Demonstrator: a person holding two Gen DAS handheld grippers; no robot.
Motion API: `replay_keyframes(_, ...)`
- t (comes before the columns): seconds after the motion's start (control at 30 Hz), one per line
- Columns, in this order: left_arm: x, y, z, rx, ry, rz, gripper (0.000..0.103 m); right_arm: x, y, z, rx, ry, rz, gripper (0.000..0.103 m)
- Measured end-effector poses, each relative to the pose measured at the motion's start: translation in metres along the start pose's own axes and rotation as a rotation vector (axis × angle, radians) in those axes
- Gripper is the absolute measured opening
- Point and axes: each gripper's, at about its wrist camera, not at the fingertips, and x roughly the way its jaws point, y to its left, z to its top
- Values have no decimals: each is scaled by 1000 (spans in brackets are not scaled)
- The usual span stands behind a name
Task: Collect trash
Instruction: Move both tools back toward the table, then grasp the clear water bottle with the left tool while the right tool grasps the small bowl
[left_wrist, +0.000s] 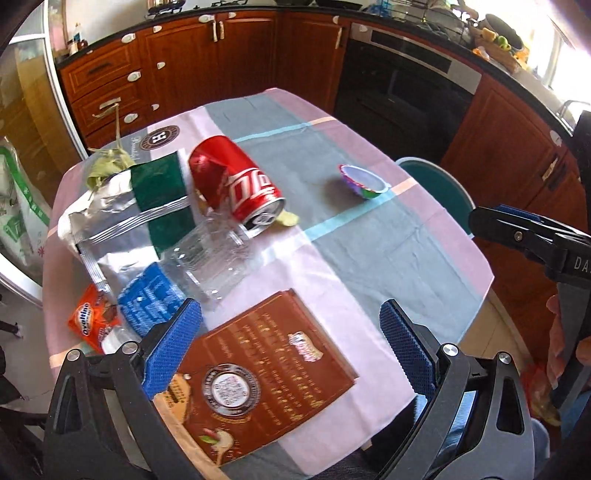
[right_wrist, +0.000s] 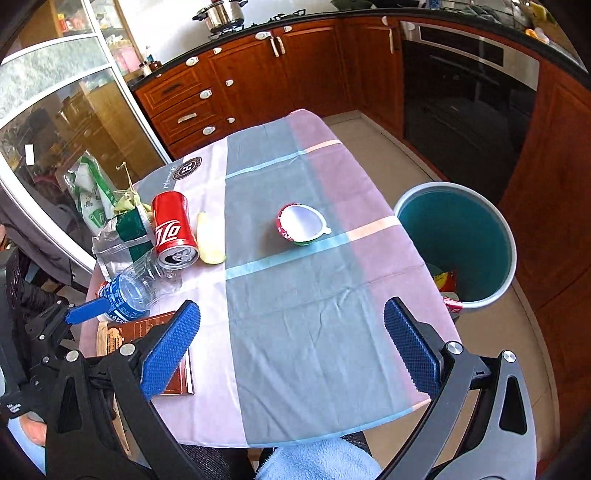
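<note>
Left gripper (left_wrist: 291, 347): fingers spread wide, nothing between them, hovering over the brown packet (left_wrist: 269, 384) at the table's near edge.
Right gripper (right_wrist: 291, 347): fingers wide apart and empty, above bare tablecloth (right_wrist: 295, 314) at the near side of the table.
Red can (right_wrist: 173, 230): lies on its side at the table's left, opening toward the cameras, a pale peel (right_wrist: 209, 240) just beside it.
Clear bottle (right_wrist: 138, 284): crushed, blue label, lying in front of the can and touching it.
Foil bag (left_wrist: 122, 210): silver and green, left of the can, with a green husk (left_wrist: 107, 166) behind it.
Orange wrapper (left_wrist: 94, 321): at the left edge, beside the bottle's label.
Small cup (right_wrist: 303, 223): alone mid-table, tilted, well apart from the pile.
Bin (right_wrist: 458, 240): teal inside, on the floor just beside the table's right edge, some wrappers already in it.
</note>
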Motion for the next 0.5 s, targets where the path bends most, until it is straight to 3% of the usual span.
replay_keyframes(0.2, 16, 53, 1, 28, 23, 91, 97, 20, 8, -1, -8, 51, -14, 96)
replay_keyframes(0.33, 26, 73, 4, 28, 45, 71, 97, 35, 10, 0, -2, 81, -21, 96)
replay_keyframes(0.5, 37, 72, 5, 96, 60, 52, 97, 49, 16, 3, -13, 105, -22, 96)
